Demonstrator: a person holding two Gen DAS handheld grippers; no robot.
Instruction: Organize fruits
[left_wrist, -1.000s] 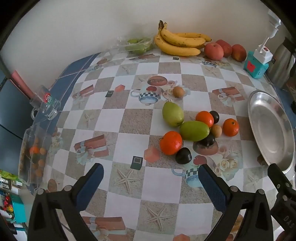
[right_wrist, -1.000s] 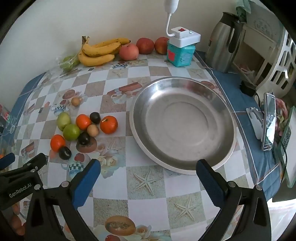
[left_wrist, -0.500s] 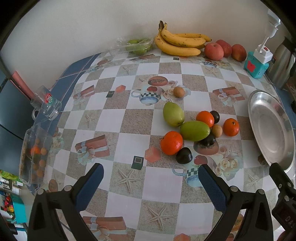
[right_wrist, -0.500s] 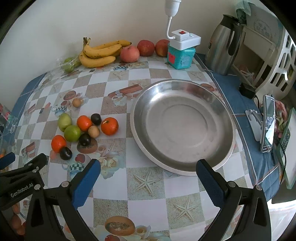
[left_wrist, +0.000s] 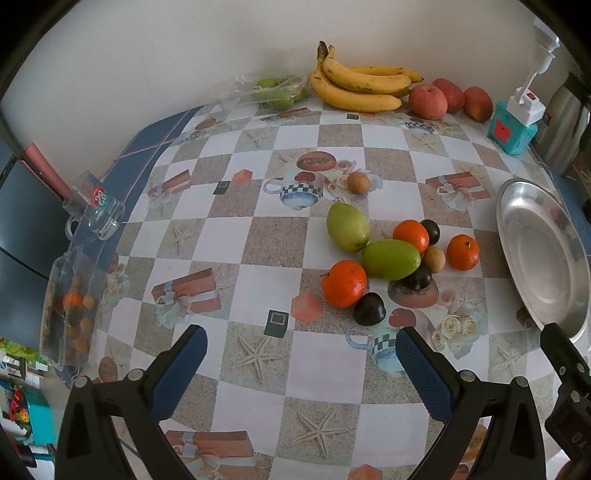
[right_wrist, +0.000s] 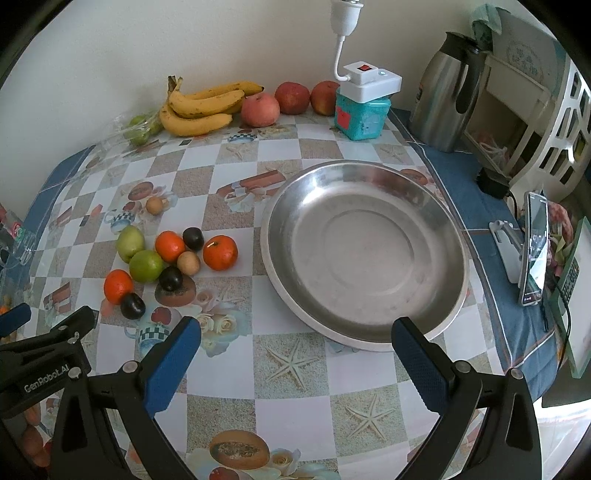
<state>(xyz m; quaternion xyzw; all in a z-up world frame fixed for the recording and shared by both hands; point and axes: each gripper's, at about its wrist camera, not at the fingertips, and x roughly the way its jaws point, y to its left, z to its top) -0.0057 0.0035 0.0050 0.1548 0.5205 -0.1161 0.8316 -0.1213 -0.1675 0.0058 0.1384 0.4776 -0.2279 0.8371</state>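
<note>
Both claws hang released above the checked tablecloth (right_wrist: 295, 387), gripping nothing. In the left wrist view, the left claw (left_wrist: 301, 363) fills the bottom of the frame with its blue pads spread wide; in the right wrist view, the right claw (right_wrist: 295, 354) does the same, its pads framing the near rim of the metal plate (right_wrist: 448, 295).

Loose fruit sits in a cluster at centre right of the left wrist view, left of the plate and apart from it. Two green mangoes (left_wrist: 348, 227) lie side by side, with three oranges (left_wrist: 344, 283) around them. Three dark plums (left_wrist: 369, 314) and a small brown fruit (left_wrist: 433, 259) are tucked among these, several touching. Another small brown fruit (left_wrist: 358, 182) lies alone, above the cluster in the frame.

Along the wall at the top of the frame rest a bunch of bananas (left_wrist: 364, 86), three red apples (left_wrist: 427, 101) to its right, and a clear bag of green fruit (left_wrist: 275, 90) to its left. A teal box (right_wrist: 362, 116) with a white switch unit on top stands right of the apples, beside a steel jug (right_wrist: 445, 96).

At the left edge of the left wrist view, a glass mug (left_wrist: 96, 210) and a clear container of small fruit (left_wrist: 72, 306) sit at the table's border.
</note>
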